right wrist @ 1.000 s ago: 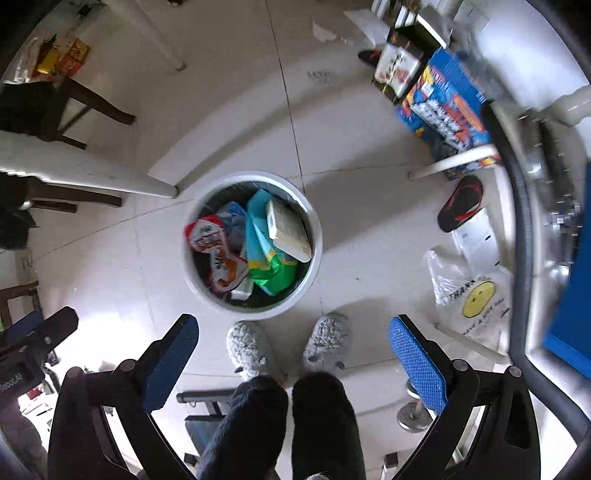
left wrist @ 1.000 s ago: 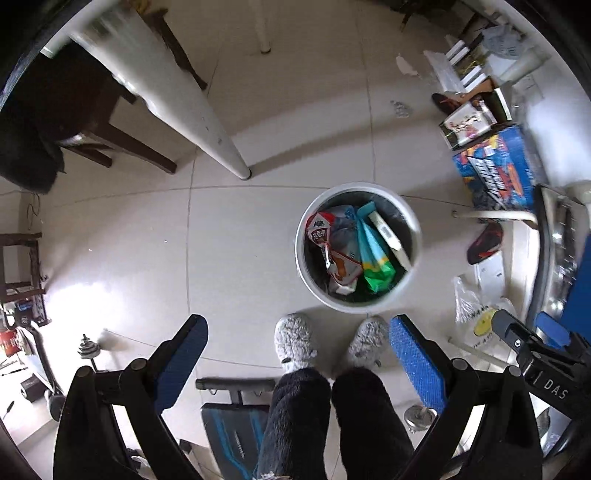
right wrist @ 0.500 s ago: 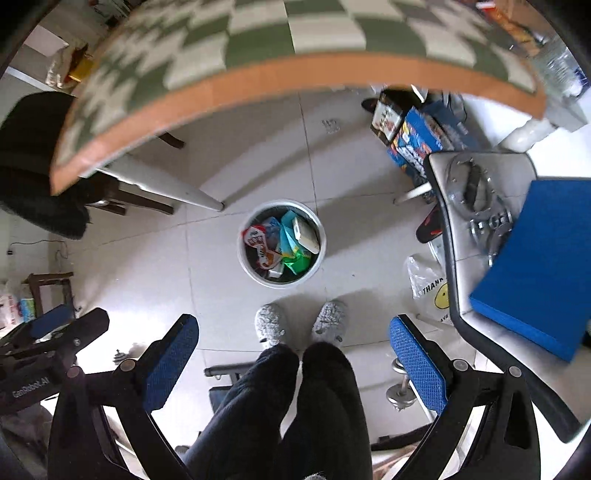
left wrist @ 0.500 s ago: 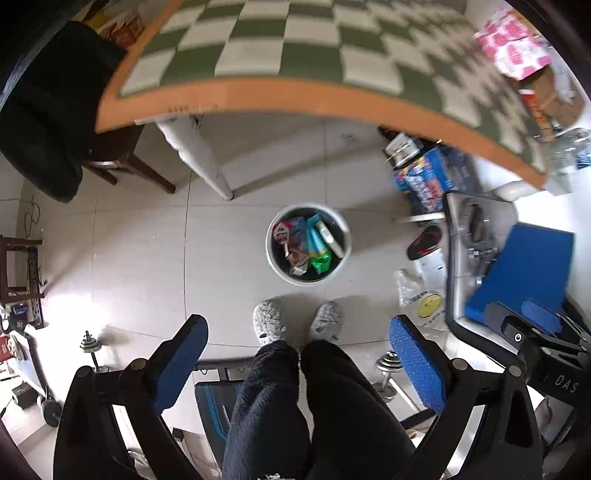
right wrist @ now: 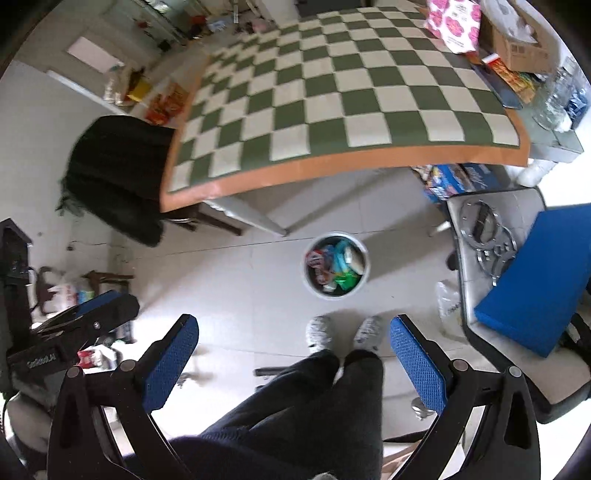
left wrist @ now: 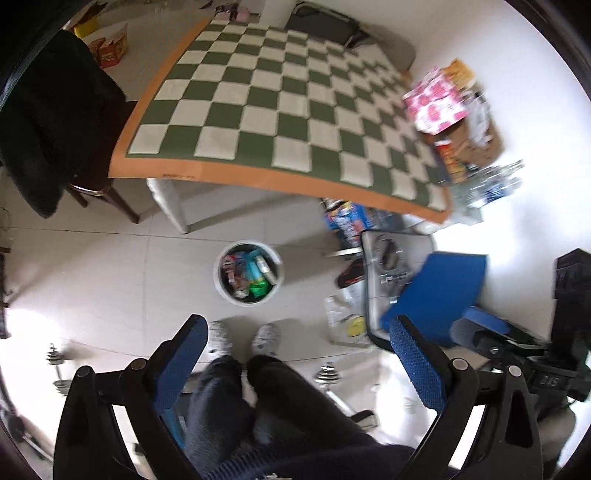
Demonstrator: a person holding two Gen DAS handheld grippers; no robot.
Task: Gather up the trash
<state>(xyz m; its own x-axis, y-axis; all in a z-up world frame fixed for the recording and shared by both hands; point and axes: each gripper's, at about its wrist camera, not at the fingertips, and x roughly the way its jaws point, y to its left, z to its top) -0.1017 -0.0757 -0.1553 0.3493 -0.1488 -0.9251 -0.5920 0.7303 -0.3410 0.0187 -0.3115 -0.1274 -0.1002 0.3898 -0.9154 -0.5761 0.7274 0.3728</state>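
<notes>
A round white trash bin [left wrist: 221,284] stands on the tiled floor below me, filled with colourful wrappers [left wrist: 248,275]. It also shows in the right wrist view [right wrist: 309,286], with the wrappers [right wrist: 334,264] inside. My left gripper [left wrist: 299,354] is open and empty, high above the floor. My right gripper [right wrist: 295,347] is open and empty too, at a similar height. Each gripper shows at the edge of the other's view.
A table with a green-and-white checked cloth [left wrist: 280,110] [right wrist: 351,96] lies ahead, with a pink box [right wrist: 452,22], cardboard box and bottles at its right end. A black-draped chair [right wrist: 114,170] stands left. A chair with a blue cushion [right wrist: 532,273] stands right. My legs and slippers are below.
Both grippers have risen well away from the bin, from just above it to above table height. The tabletop has come into view. Both stay open and empty.
</notes>
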